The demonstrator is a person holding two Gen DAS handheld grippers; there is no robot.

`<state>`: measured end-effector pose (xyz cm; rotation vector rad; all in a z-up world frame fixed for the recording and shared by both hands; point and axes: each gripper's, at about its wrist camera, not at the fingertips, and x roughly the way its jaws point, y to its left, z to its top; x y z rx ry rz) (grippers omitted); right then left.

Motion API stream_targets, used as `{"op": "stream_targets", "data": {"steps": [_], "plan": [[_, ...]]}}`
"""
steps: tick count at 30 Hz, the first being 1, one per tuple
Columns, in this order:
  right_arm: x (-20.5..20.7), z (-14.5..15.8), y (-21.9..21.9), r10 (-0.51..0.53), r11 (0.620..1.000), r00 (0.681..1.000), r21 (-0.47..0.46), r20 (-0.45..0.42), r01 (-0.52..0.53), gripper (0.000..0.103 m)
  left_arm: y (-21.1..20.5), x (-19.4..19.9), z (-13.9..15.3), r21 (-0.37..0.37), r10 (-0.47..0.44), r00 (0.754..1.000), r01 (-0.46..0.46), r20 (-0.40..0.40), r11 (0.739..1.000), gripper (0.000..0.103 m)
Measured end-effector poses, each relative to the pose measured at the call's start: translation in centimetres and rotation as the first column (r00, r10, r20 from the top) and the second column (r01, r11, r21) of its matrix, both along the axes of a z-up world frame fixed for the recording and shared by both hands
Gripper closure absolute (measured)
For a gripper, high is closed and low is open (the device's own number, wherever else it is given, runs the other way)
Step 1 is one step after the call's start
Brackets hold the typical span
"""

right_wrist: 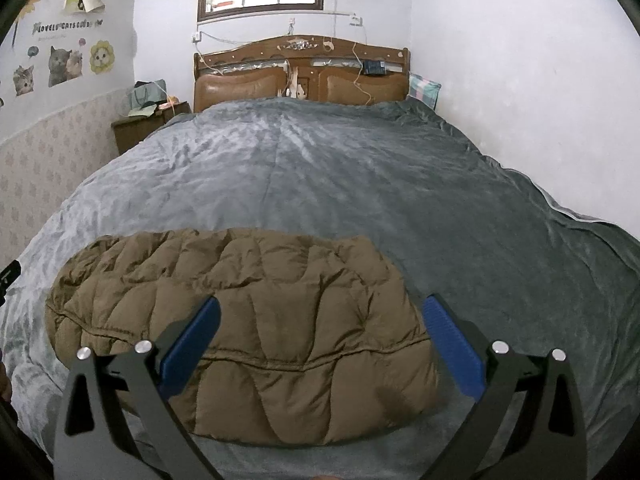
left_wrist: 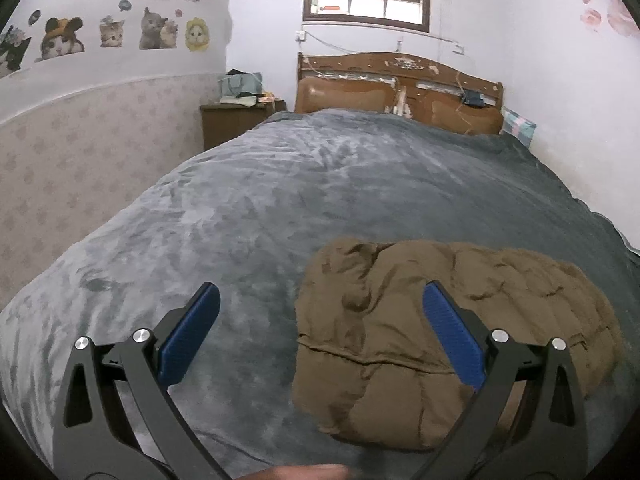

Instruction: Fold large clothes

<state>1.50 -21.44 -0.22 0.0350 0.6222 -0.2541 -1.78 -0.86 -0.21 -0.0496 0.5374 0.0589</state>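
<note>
A brown quilted puffer jacket lies folded into a compact bundle on the grey bed cover near the bed's front edge; it also shows in the right wrist view. My left gripper is open and empty, held above the jacket's left edge, with its right finger over the jacket. My right gripper is open and empty, held above the jacket's right half. Both pairs of blue pads are spread wide apart.
The grey plush cover spans the whole bed. A wooden headboard stands at the far end under a window. A nightstand with bags stands at the far left. Walls run close along both sides.
</note>
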Motion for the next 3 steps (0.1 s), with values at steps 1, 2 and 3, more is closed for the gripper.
{"op": "stream_targets", "data": {"steps": [1,2,3], "plan": [[-0.09,0.04,-0.09,0.0,1.0,1.0,0.0,0.001,0.0,0.002,-0.01,-0.03,-0.01,-0.003,-0.002,1.0,0.002,-0.002,1.0,0.003],[-0.03,0.04,-0.1,0.002,1.0,1.0,0.0,0.0,-0.002,0.002,0.03,-0.01,-0.06,-0.007,-0.003,1.0,0.003,-0.004,1.0,0.003],[-0.09,0.04,-0.2,0.0,1.0,1.0,-0.003,-0.001,0.0,0.002,0.09,0.01,-0.1,-0.009,-0.004,1.0,0.004,-0.007,1.0,0.003]]}}
